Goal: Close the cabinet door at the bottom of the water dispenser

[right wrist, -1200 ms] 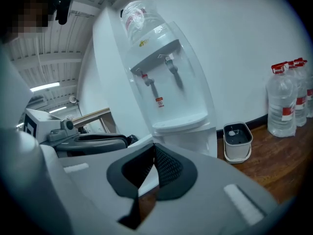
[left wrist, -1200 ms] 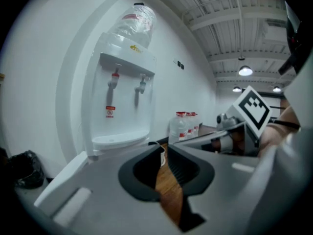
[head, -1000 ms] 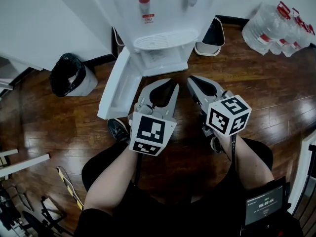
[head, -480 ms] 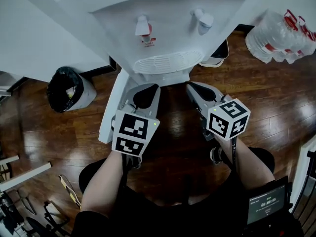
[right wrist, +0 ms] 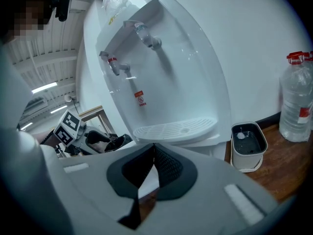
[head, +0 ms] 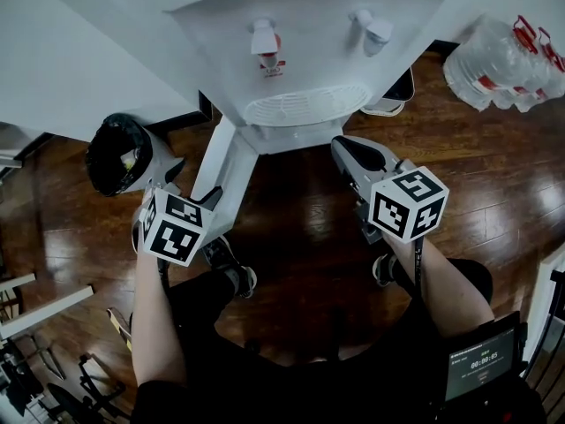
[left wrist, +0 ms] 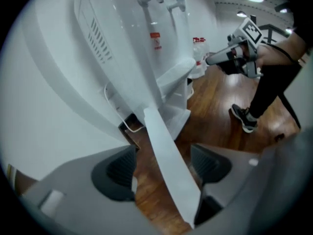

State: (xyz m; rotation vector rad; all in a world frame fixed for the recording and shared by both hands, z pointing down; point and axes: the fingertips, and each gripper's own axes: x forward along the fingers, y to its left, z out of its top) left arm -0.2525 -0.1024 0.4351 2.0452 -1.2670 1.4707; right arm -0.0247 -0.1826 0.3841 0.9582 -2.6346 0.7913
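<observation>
The white water dispenser [head: 300, 51] stands at the top of the head view. Its bottom cabinet door [head: 225, 179] hangs open, swung out toward the lower left. My left gripper [head: 187, 186] points steeply down at the door's free edge. In the left gripper view the door [left wrist: 166, 155] runs edge-on between the pads [left wrist: 117, 173], which do not press on it; the jaws have just been opening and stand wide. My right gripper [head: 353, 153] hovers in front of the dispenser's base, right of the door, shut and empty, its jaws [right wrist: 153, 153] meeting below the drip tray [right wrist: 173, 129].
A bin lined with a black bag [head: 119, 153] sits left of the door. A small white container [head: 393, 91] stands right of the dispenser, with several water bottles [head: 503, 60] beyond it. The person's shoes [head: 228, 268] rest on the wood floor.
My left gripper swung left and down from in front of the dispenser to the door's outer edge, and its jaws opened around that edge. The right gripper stayed almost in place.
</observation>
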